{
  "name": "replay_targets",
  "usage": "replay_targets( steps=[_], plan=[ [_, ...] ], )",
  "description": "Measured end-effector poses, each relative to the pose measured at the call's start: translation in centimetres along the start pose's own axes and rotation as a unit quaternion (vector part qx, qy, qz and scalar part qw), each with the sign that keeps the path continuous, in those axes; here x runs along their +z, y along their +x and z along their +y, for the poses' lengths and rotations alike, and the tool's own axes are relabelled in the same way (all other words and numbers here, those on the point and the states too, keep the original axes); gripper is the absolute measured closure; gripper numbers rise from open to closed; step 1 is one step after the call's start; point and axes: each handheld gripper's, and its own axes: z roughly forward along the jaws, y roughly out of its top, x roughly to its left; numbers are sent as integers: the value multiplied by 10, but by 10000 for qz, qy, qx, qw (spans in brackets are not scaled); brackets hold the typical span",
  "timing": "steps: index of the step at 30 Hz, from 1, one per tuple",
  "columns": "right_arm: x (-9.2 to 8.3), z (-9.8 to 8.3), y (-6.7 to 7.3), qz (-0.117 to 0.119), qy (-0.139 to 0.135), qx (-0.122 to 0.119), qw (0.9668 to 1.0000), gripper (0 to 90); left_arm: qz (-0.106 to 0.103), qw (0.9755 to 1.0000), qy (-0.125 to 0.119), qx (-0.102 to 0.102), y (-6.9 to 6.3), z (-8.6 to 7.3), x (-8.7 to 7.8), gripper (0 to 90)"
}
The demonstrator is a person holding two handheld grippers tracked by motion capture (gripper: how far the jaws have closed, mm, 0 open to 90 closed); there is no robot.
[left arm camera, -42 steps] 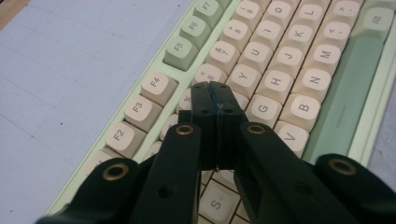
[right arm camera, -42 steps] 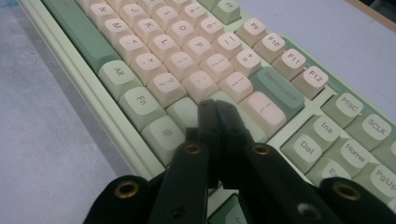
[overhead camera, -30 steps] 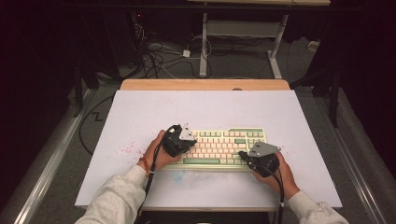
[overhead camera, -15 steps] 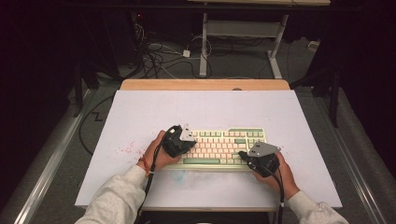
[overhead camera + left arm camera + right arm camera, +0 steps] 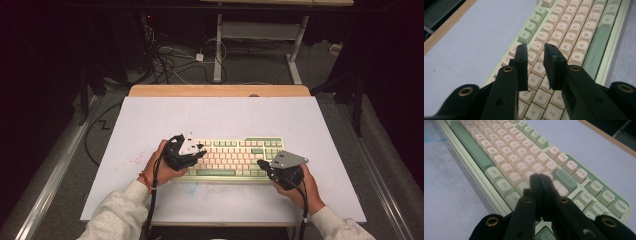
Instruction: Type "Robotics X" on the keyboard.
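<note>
A pale green keyboard point(image 5: 230, 157) with cream keys lies on the white tabletop, near the front edge. My left gripper point(image 5: 199, 151) hovers over the keyboard's left end. In the left gripper view its jaws point(image 5: 535, 50) stand a little apart above the letter keys point(image 5: 574, 30). They have just been opening, and nothing is between them. My right gripper point(image 5: 262, 164) rests at the keyboard's right front. In the right gripper view its jaws point(image 5: 539, 178) are shut, with their tips over the keys point(image 5: 506, 152) near the Enter key.
The white board point(image 5: 215, 120) covers the table, with a wooden strip point(image 5: 220, 90) along its far edge. Faint pink marks point(image 5: 131, 160) lie left of the keyboard. Cables point(image 5: 170, 60) and a metal frame point(image 5: 260, 30) sit on the dark floor beyond.
The left gripper's jaws have parted, and the left hand has lifted and shifted slightly over the keyboard's left end. The right hand has stayed put.
</note>
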Motion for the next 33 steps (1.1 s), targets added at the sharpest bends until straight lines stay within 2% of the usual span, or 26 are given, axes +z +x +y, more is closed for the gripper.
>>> replay_targets(
  steps=[3, 5, 11, 14, 16, 19, 21, 26, 33],
  plan=[
    [-2, 1, 0, 2, -18, 21, 10000, 900, 31, 9999, -75, 59, -2, -5, -6, 634],
    [-3, 1, -1, 0, -44, 16, 10000, 900, 239, 9996, -141, 49, -4, -7, -8, 556],
    [-5, 3, -2, -31, -63, -3, 10000, 900, 417, 9987, -276, 43, -10, -20, -18, 365],
    [-6, 4, -2, -37, -75, 0, 10000, 900, 479, 9985, -254, 21, -11, -29, -22, 271],
    [-5, 5, -2, -48, -54, -34, 10000, 900, 511, 9986, -150, 0, -12, -36, -22, 227],
    [-4, 5, -3, -49, -52, -39, 10000, 900, 524, 9983, -130, -200, -9, -47, -24, 204],
    [-3, 6, -4, -43, -39, -45, 10000, 900, 573, 9980, -94, -256, -9, -53, -27, 195],
    [0, 9, -7, -5, -35, -19, 10000, 900, 697, 9971, -1, -289, -11, -64, -34, 193],
    [7, 16, -9, 33, -34, -59, 10000, 900, 743, 9965, 64, -374, -18, -75, -40, 193]
  ],
)
